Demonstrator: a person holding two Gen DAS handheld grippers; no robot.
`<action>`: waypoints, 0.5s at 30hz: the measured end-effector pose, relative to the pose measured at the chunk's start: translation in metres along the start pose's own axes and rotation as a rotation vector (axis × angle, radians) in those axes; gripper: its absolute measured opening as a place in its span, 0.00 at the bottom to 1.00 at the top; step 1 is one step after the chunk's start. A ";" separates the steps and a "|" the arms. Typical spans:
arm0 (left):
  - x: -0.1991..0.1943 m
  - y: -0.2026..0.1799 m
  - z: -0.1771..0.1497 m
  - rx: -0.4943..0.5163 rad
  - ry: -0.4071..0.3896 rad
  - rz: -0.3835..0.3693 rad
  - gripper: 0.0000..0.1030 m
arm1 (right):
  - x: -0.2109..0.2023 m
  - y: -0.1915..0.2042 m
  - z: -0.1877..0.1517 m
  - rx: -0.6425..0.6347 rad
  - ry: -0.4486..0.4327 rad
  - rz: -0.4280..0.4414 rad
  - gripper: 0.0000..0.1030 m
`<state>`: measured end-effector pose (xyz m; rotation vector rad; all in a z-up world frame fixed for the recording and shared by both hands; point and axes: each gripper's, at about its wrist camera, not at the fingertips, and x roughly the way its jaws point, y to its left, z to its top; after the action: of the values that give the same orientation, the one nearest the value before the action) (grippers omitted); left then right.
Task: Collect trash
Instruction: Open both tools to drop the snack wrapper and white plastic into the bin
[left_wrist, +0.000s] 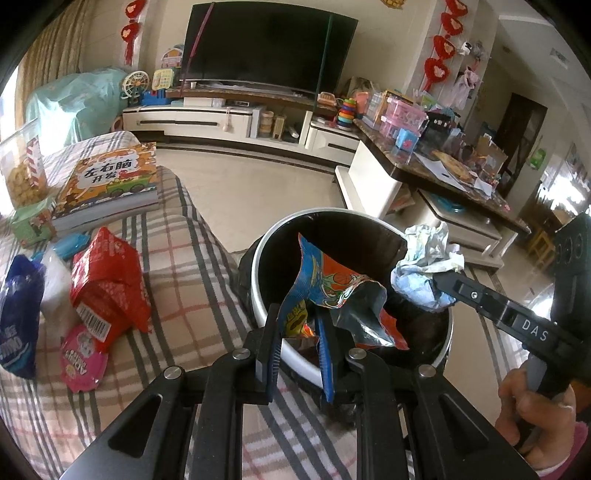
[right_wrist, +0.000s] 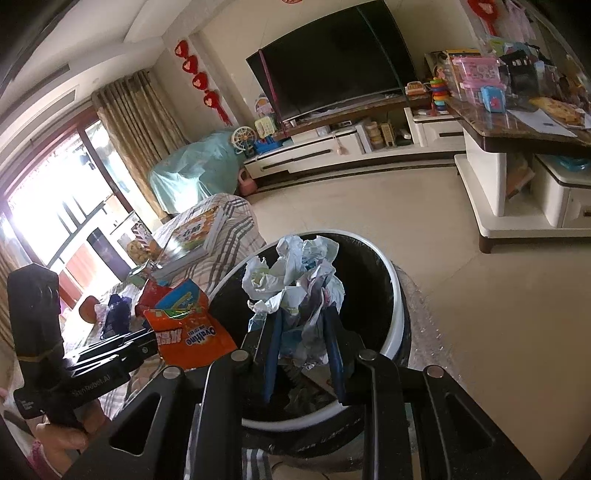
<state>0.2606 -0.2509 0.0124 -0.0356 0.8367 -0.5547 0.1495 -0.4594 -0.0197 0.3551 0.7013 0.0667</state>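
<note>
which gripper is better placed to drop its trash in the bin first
Right. The right gripper holds the crumpled paper squarely over the trash bin opening. The left gripper holds the snack wrapper nearer the rim on the sofa side.

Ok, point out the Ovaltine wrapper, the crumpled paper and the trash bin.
Ovaltine wrapper (right_wrist: 188, 338), right wrist view, orange front panel.
crumpled paper (right_wrist: 295, 280), right wrist view, middle of the wad.
trash bin (left_wrist: 258, 291), left wrist view, white rim.

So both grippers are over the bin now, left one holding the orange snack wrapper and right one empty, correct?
Not quite: the right gripper isn't empty. Its fingers are shut on a crumpled paper wad, as the right wrist view shows. The left gripper does hold the orange snack wrapper, both over the bin.
</note>
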 end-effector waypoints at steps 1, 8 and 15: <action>0.001 -0.001 0.001 0.002 0.001 -0.001 0.16 | 0.002 0.000 0.001 -0.002 0.002 -0.001 0.23; 0.013 -0.007 0.008 0.014 0.022 0.006 0.19 | 0.018 -0.003 0.007 -0.021 0.048 -0.025 0.26; 0.010 -0.007 0.008 -0.005 0.016 0.016 0.50 | 0.018 -0.003 0.010 -0.026 0.054 -0.054 0.43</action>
<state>0.2686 -0.2628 0.0130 -0.0293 0.8539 -0.5384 0.1689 -0.4618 -0.0249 0.3100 0.7621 0.0348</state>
